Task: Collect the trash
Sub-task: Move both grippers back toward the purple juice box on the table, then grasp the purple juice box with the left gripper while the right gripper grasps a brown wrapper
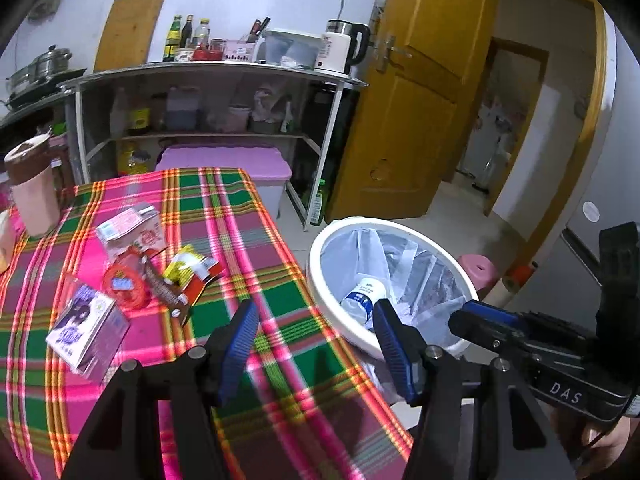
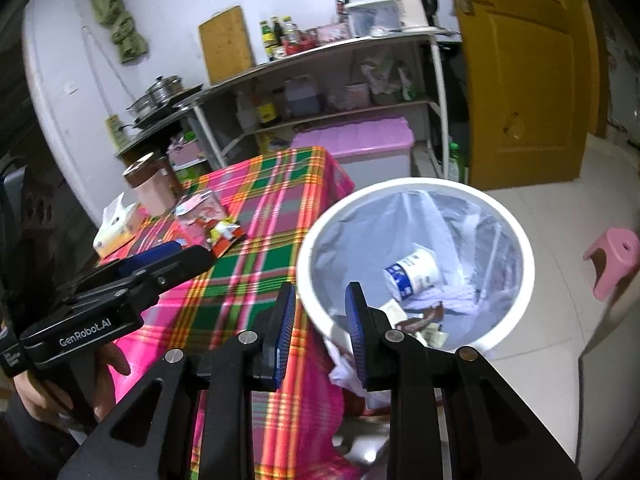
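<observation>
While its blue-padded jaws stood apart with nothing between them, the left gripper (image 1: 316,324) hung over the near edge of the table covered in a pink, green and yellow plaid cloth (image 1: 240,240), one finger above the cloth and the other in front of the bin's rim. The right gripper (image 2: 320,312) was likewise empty, its jaws parted by a narrower gap, poised above the rim of the round white plastic waste bin lined with a clear bag (image 2: 520,240), which stood on the tiled floor just beside the table's edge.

Inside the bin lay a white paper cup with blue print (image 2: 412,272), tipped on its side, and near it a brown snack wrapper (image 2: 420,320) among pale crumpled material.

On the cloth, left of the left gripper, the uncollected trash sat in a loose cluster: a purple and white carton (image 1: 86,328) nearest, a round red-rimmed lid (image 1: 124,284) beyond it, a yellow and red crumpled wrapper (image 1: 192,272) beside that, and a pink and white carton (image 1: 132,232) farther back.

Farther off were a pink jug with a brown lid (image 1: 32,192), a pink plastic stool (image 2: 612,260) and a yellow wooden door (image 1: 420,100).
</observation>
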Demonstrator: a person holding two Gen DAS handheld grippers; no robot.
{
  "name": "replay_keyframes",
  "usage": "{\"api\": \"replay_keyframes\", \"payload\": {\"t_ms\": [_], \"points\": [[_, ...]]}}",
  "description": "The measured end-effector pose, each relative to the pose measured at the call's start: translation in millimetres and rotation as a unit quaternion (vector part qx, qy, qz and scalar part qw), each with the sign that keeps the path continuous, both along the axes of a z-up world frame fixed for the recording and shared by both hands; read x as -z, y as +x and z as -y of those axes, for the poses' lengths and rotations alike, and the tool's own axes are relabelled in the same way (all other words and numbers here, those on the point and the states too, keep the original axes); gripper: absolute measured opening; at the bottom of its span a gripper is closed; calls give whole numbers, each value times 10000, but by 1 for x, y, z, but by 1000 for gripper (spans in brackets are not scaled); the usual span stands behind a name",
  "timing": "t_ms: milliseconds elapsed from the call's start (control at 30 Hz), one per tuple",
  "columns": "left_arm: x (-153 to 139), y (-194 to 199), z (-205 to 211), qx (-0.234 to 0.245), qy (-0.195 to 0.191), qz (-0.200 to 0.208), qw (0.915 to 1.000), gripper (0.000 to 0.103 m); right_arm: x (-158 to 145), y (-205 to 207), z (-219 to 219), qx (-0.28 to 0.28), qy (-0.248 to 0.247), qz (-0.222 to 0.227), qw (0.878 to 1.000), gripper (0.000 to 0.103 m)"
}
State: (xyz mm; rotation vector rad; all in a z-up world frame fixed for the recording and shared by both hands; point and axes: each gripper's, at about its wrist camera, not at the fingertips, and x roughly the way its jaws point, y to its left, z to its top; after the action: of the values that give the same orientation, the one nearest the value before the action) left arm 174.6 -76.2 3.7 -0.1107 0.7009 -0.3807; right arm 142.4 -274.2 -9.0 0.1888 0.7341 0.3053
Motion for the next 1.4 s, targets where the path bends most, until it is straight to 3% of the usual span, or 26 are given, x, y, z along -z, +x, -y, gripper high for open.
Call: {"api": "replay_keyframes", "payload": {"t_ms": [100,367,800,1100,1400], "points": [[0,-7,-8,-109,54,5,9999,59,0,-5,-10,-122,-54,97,9999,34],[4,-30,-39,-521,157,7,9985,59,2,-11,-33,-433,-148,270,9986,35],[16,-45,-105,-1302,186,-165,9912,59,8,-5,-70,-977,-168,0,9951,35],[20,-34,-140,-1621,255,-153,9863,60,6,3,-100,-1317,-221,-6,9910,35],[34,-4,-163,-1542,185,-252,9875,64,13,23,-116,-1405,-231,-109,9897,37]]}}
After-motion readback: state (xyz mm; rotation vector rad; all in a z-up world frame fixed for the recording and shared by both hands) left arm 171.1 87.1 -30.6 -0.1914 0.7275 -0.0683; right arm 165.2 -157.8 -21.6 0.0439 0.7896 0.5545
